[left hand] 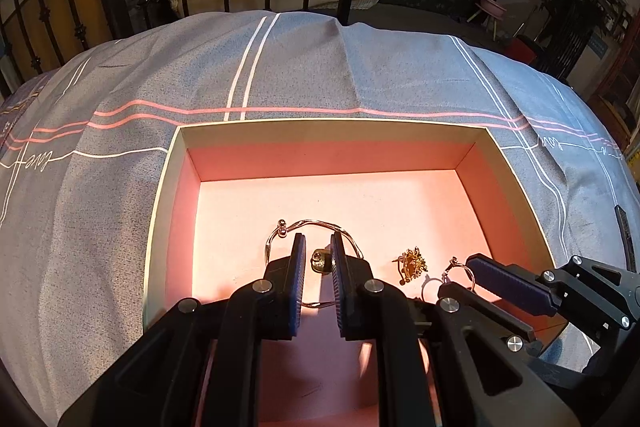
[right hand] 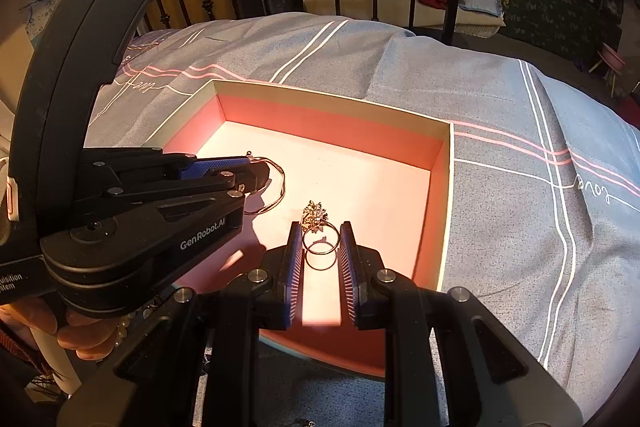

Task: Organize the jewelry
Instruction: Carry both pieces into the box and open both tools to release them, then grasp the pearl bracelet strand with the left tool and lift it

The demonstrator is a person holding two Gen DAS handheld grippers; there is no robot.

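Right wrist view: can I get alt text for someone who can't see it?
The right hand-held gripper grips a gold ring with an ornate cluster top, low over the floor of an open pink-lined box on a grey striped cloth. At left, the left hand-held gripper sits by a thin wire bangle.

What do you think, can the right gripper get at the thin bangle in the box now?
Probably not: the right gripper is shut on a ring, and the left gripper sits over the bangle.

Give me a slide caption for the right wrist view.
Right tongs grip a gold ring over the pink-lined box; left tongs beside a bangle.
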